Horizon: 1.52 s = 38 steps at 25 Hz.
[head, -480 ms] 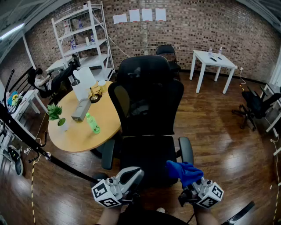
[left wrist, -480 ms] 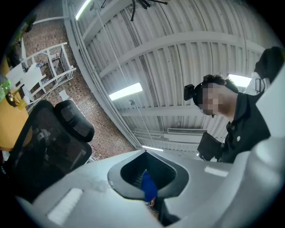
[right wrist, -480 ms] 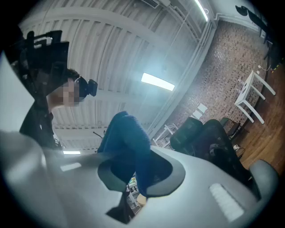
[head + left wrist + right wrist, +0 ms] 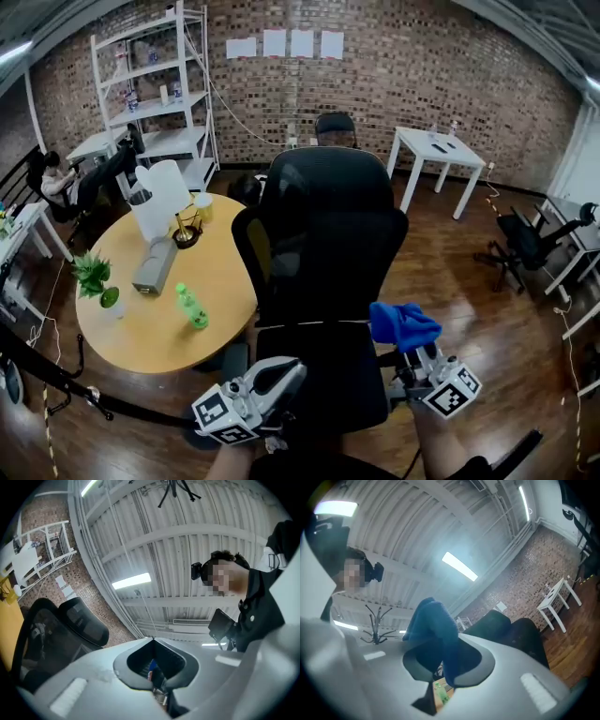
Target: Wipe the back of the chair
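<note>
Against a brick wall [image 4: 412, 66], the right claw [image 4: 415, 354], clamped on a blue cloth [image 4: 403, 324], has risen to the 5 o'clock corner of the chair back [image 4: 333, 234]. The left claw [image 4: 284, 375], closed and empty, stays low at 7 o'clock.

chair [image 4: 328, 234]: matt black mesh | cloth [image 4: 403, 325]: soft blue fabric | floor [image 4: 487, 309]: glossy wood | wall [image 4: 422, 56]: rough brick

Brick wall [image 4: 422, 66], wooden floor [image 4: 450, 281]
</note>
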### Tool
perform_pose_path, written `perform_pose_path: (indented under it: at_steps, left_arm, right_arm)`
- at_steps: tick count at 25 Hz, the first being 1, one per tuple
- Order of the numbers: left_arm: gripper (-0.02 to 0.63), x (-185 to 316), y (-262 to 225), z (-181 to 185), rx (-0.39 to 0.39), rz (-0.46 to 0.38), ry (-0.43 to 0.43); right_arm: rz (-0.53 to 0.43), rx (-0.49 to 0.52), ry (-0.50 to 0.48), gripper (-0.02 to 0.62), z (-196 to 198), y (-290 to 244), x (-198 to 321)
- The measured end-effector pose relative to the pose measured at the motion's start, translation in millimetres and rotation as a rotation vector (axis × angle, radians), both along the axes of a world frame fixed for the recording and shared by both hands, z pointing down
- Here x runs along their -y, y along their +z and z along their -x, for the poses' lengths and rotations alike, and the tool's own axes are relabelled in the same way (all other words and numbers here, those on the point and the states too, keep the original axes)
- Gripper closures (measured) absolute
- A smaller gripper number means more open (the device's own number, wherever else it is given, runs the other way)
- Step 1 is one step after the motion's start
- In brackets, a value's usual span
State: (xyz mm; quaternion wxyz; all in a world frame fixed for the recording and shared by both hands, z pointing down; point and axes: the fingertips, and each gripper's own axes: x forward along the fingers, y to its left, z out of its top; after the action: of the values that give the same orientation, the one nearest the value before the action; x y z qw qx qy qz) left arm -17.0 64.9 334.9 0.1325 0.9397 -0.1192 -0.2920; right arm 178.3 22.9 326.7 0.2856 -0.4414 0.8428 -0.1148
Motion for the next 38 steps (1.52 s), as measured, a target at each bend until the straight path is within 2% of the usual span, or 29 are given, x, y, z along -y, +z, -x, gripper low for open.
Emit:
perform_pose_path:
  at_steps: [5,11,15,19,25,27,32,35,38]
  left_arm:
    - [0.614,47,-3,22,0.019,-0.024,0.037]
    - [0.615,85,1,31,0.019,0.010,0.006]
    - [0.614,94,-1,38,0.019,0.015,-0.063]
    - [0.614,102,0,38,0.023,0.022,-0.134]
    - [0.614,104,-3,49,0.048,0.011,-0.223]
    - [0.614,106,-2,56,0.052,0.015,-0.259]
    - [0.614,112,-3,68,0.059,0.024,-0.320]
    - [0.614,117,-3,66,0.064,0.029,-0.319]
    - [0.614,122,0,65,0.066,0.029,-0.301]
  right_arm:
    - [-0.015,-0.060,0.049,0.541,22,-26,71]
    - [-0.023,-0.036,0.021,0.541,25,-54,151]
    - [-0.084,-0.033,-0.054,0.541,35,-81,210]
    - [-0.095,0.073,-0.156,0.541,57,-109,269]
    - [-0.076,0.215,-0.360,0.541,135,-128,329]
    - [-0.071,0.250,-0.389,0.541,152,-127,346]
    - [0.058,0.354,-0.349,0.541,154,-97,404]
    - [0.064,0.353,-0.346,0.541,143,-97,408]
    - [0.094,0.375,-0.287,0.541,120,-88,415]
